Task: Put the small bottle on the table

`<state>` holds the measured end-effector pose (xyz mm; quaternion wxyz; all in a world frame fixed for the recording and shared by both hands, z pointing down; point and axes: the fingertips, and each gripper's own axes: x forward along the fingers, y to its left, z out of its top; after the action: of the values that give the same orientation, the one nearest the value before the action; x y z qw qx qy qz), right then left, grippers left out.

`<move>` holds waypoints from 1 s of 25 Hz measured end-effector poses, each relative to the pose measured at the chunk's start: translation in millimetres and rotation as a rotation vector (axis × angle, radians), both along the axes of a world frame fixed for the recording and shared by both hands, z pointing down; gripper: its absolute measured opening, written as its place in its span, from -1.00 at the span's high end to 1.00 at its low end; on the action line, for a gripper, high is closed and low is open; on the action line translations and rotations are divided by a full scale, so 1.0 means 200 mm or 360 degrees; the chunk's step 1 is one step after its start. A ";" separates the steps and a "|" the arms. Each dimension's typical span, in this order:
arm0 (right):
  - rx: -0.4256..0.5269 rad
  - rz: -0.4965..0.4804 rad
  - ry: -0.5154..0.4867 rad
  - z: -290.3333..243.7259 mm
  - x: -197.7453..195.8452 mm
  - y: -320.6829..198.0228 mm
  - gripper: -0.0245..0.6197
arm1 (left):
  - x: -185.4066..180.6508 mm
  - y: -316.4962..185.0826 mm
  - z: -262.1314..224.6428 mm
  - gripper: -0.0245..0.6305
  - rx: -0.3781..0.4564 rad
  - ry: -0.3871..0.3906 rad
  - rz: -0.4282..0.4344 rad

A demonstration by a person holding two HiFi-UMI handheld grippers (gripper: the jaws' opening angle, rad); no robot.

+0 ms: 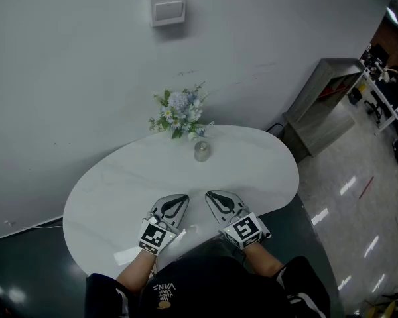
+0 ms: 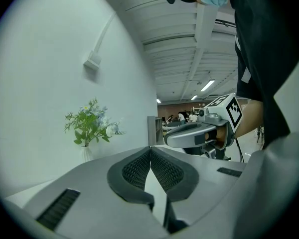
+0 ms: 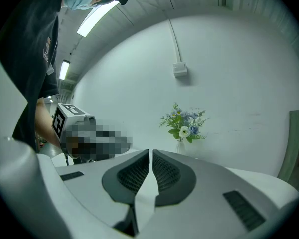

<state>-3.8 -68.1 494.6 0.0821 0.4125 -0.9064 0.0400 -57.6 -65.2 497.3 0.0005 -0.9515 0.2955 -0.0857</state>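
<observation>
Both grippers lie side by side on the white oval table, near its front edge. My left gripper is shut with nothing between its pads, which meet in the left gripper view. My right gripper is also shut and empty, its pads almost touching. A small pale glass vessel stands at the foot of a flower bunch at the table's far edge, well ahead of both grippers; it seems to be the flowers' vase. No separate small bottle shows in any view.
A white wall with a switch box runs right behind the table. A grey cabinet stands on the glossy floor to the right. The person's dark sleeves and body fill the bottom of the head view.
</observation>
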 end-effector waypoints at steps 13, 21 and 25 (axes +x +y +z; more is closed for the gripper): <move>-0.0036 0.0113 -0.0046 0.01 -0.06 0.18 0.76 | -0.10 0.17 0.03 0.86 -0.0048 0.0027 0.0059; -0.0046 0.0149 -0.0048 0.03 -0.08 0.23 0.77 | -0.11 0.21 0.04 0.86 -0.0067 0.0041 0.0086; -0.0040 0.0157 -0.0040 0.02 -0.07 0.24 0.77 | -0.11 0.22 0.04 0.86 -0.0065 0.0046 0.0084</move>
<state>-17.8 -19.2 498.8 0.0739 0.4552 -0.8852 0.0606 -79.7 -21.4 504.9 -0.0210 -0.9599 0.2683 -0.0780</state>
